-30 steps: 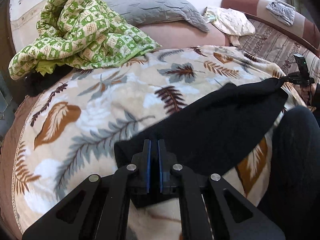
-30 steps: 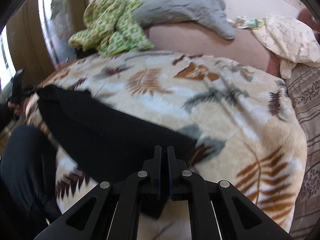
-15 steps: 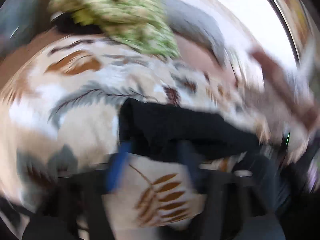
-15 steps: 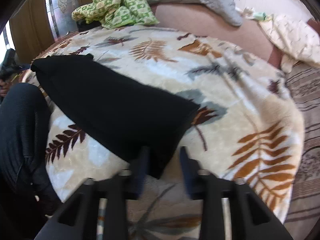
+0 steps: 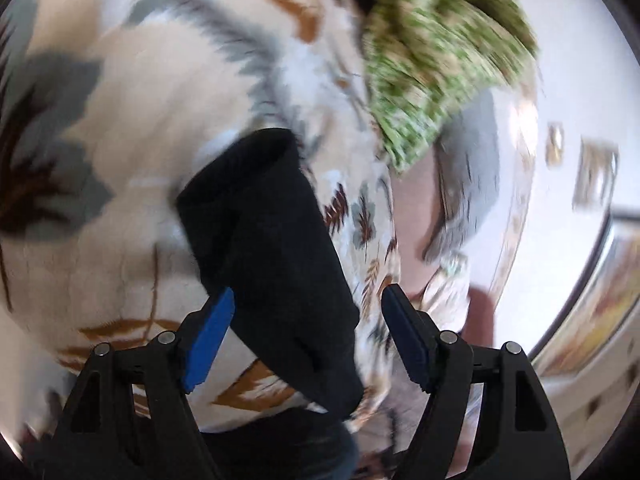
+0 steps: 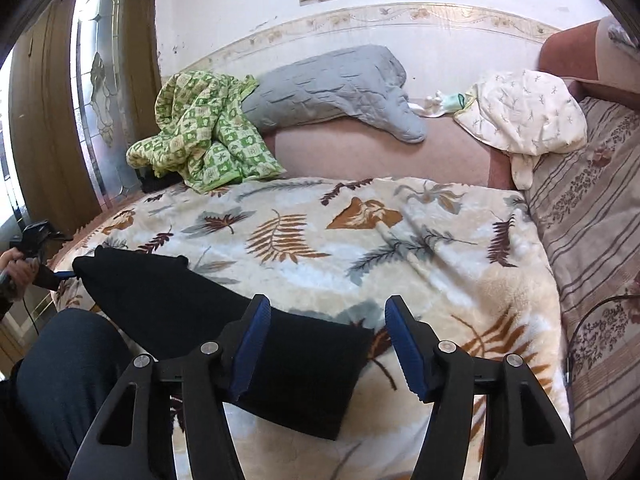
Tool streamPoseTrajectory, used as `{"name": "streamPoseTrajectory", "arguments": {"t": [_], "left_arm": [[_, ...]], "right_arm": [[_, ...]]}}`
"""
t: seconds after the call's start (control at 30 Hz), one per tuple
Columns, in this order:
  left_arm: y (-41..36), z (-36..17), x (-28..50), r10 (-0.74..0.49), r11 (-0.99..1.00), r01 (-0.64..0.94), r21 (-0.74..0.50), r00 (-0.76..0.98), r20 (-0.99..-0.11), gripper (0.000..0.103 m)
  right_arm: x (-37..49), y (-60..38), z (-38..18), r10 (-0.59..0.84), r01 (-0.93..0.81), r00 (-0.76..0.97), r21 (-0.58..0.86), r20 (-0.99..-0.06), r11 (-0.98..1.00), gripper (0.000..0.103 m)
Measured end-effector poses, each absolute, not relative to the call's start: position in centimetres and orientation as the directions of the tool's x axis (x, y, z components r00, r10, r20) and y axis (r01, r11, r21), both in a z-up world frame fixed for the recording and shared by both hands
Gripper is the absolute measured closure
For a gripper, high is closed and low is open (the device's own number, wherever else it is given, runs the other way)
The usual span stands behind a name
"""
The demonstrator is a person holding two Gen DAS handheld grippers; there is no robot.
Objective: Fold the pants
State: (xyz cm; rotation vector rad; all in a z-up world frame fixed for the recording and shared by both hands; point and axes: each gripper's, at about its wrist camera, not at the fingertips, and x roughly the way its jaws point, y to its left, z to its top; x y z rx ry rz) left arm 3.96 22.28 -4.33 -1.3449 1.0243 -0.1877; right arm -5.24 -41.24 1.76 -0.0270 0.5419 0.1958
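The black pants [image 6: 208, 320] lie folded in a long band on the leaf-patterned blanket [image 6: 360, 240], running from the left edge toward the front. My right gripper [image 6: 326, 340] is open and empty, just above the band's near right end. In the blurred, tilted left wrist view the pants [image 5: 272, 248] run away from my left gripper [image 5: 306, 332], which is open and empty over their near end. The left gripper also shows at the far left of the right wrist view [image 6: 36, 240], beside the pants' far end.
A green patterned cloth [image 6: 200, 140] and a grey pillow [image 6: 332, 84] lie at the back of the bed. A cream cloth [image 6: 528, 116] sits at the back right by a striped cover [image 6: 592, 220]. The person's dark leg [image 6: 64, 380] is at front left.
Both grippers have opened and let go of the pants. The right gripper has lifted and pulled back. The left gripper has swung and rotated sharply, blurring its view.
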Motion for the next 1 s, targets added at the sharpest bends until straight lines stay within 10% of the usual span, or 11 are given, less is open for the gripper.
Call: {"name": "streamPoseTrajectory", "arguments": {"t": [0.5,0.63,0.73,1.0], "left_arm": [[21.2,-5.7,3.4,-0.641,0.119,-0.495,-0.861,0.624,-0.448,0.031],[21.5,-6.8,3.0,-0.621,0.181,-0.545,-0.819,0.582,-0.525,0.093],[21.3,-6.3,2.5,-0.606,0.270,-0.510,-0.816,0.569,-0.556,0.100],[18.6,0.1,3.5,-0.402,0.705,-0.227,-0.672,0.652,-0.643,0.100]], "right_arm": [[-4.5,-39.2,0.6,0.175,-0.228,0.813,-0.028,-0.555,0.973,0.042],[-5.1,-39.5,0.5,0.153,-0.208,0.818,-0.037,-0.555,0.977,0.042],[-5.8,-40.5,0.9,0.150,-0.168,0.829,0.016,-0.539,0.986,0.041],[-7.8,-47.6,-2.3,0.342,0.039,0.843,0.680,-0.415,0.732,0.027]]}}
